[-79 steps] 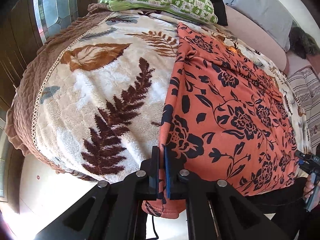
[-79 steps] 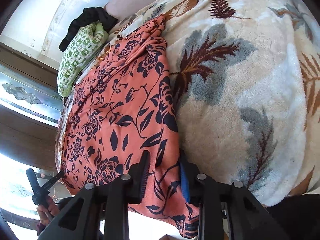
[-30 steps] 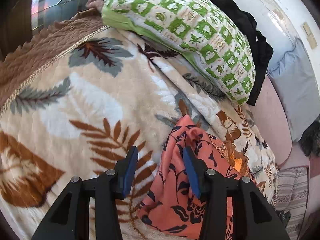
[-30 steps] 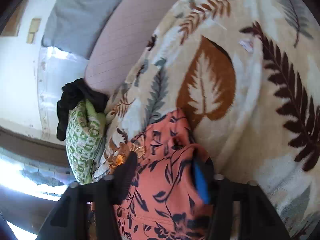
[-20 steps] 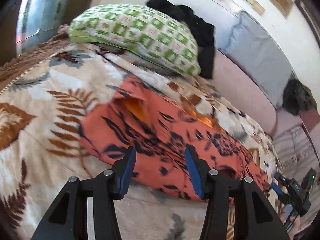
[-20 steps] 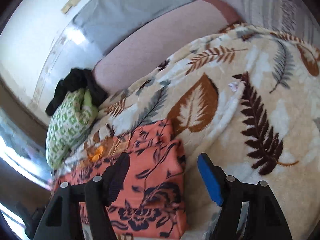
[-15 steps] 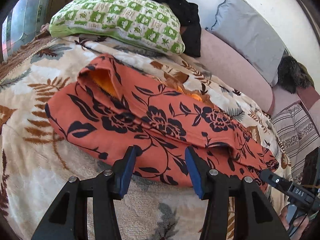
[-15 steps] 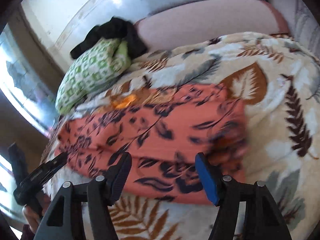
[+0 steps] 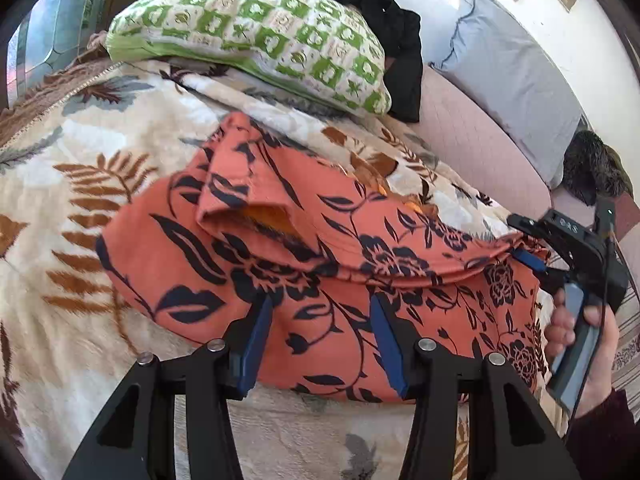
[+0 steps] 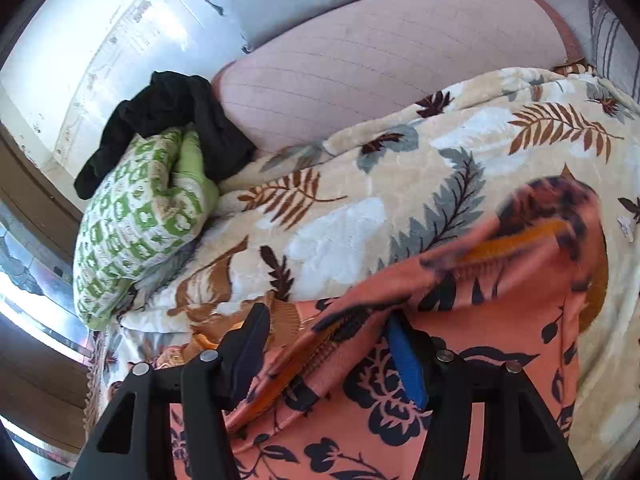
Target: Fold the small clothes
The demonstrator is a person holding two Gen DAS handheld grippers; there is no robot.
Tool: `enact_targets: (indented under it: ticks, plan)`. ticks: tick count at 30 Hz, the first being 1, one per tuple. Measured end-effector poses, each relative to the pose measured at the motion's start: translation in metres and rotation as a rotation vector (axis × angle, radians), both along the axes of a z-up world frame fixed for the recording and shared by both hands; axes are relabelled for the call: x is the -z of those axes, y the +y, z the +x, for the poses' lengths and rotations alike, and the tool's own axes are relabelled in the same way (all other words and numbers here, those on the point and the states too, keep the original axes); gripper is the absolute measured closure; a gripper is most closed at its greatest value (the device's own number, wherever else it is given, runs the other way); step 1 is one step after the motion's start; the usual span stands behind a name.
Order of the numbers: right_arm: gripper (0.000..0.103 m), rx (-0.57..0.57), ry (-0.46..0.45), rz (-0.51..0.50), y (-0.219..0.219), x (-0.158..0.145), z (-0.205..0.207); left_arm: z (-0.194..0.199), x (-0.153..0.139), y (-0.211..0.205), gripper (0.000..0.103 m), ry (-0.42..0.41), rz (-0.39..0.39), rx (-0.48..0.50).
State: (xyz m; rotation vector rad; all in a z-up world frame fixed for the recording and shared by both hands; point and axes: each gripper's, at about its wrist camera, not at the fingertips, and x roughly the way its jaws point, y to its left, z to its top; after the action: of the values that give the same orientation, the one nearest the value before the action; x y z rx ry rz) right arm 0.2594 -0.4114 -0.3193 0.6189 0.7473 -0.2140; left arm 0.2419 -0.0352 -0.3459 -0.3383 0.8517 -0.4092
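An orange garment with a dark blue floral print lies folded in half on a leaf-patterned blanket. My left gripper is open and empty, hovering just above the garment's near edge. My right gripper is open at the garment's right end, its jaws either side of the loose upper layer without pinching it. It also shows in the left wrist view, held by a hand. The upper layer looks blurred in the right wrist view.
A green-and-white patterned pillow lies at the back of the blanket with a black garment behind it. A pink bolster and a grey pillow line the wall. A striped cloth lies at the right.
Both grippers carried the garment's near edge to the far edge, folding it in half, then opened and let go. My left gripper drew back; my right gripper has moved in to the right end.
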Motion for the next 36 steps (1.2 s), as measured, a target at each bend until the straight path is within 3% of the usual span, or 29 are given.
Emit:
enact_targets:
  ticks: [5, 7, 11, 13, 16, 20, 23, 25, 28, 33, 36]
  plan:
    - [0.040, -0.196, -0.018, -0.057, 0.059, -0.007, -0.036, 0.010, 0.001, 0.022, 0.051, 0.043, -0.001, -0.092]
    - [0.040, -0.329, 0.036, -0.047, 0.095, 0.003, -0.040, 0.010, 0.002, 0.030, 0.051, 0.053, -0.011, -0.110]
    - [0.055, -0.570, 0.123, -0.069, 0.171, 0.031, -0.035, 0.007, 0.000, 0.034, 0.051, 0.034, 0.016, -0.124]
    - [0.057, -0.628, 0.177, -0.122, 0.204, 0.048, -0.020, 0.008, 0.001, 0.036, 0.051, 0.042, 0.007, -0.122]
    - [0.056, -0.590, 0.176, -0.191, 0.225, 0.051, 0.025, 0.009, 0.001, 0.037, 0.051, 0.044, 0.003, -0.118]
    - [0.056, -0.366, 0.059, -0.113, 0.200, 0.023, 0.091, 0.013, 0.003, 0.035, 0.051, 0.058, 0.014, -0.112]
    - [0.056, -0.206, -0.043, 0.015, 0.167, 0.004, 0.107, 0.017, 0.001, 0.035, 0.051, 0.063, -0.001, -0.115]
    - [0.055, -0.182, -0.060, 0.027, 0.155, -0.005, 0.104, 0.019, 0.001, 0.036, 0.051, 0.068, -0.009, -0.120]
    - [0.054, -0.204, -0.040, -0.045, 0.145, -0.009, 0.082, 0.021, 0.001, 0.037, 0.051, 0.081, -0.025, -0.134]
    - [0.054, -0.185, 0.073, -0.144, 0.108, 0.004, 0.023, 0.020, 0.001, 0.035, 0.051, 0.081, -0.003, -0.153]
    - [0.054, -0.117, 0.153, -0.196, 0.080, 0.022, -0.009, 0.020, 0.004, 0.028, 0.051, 0.095, 0.057, -0.153]
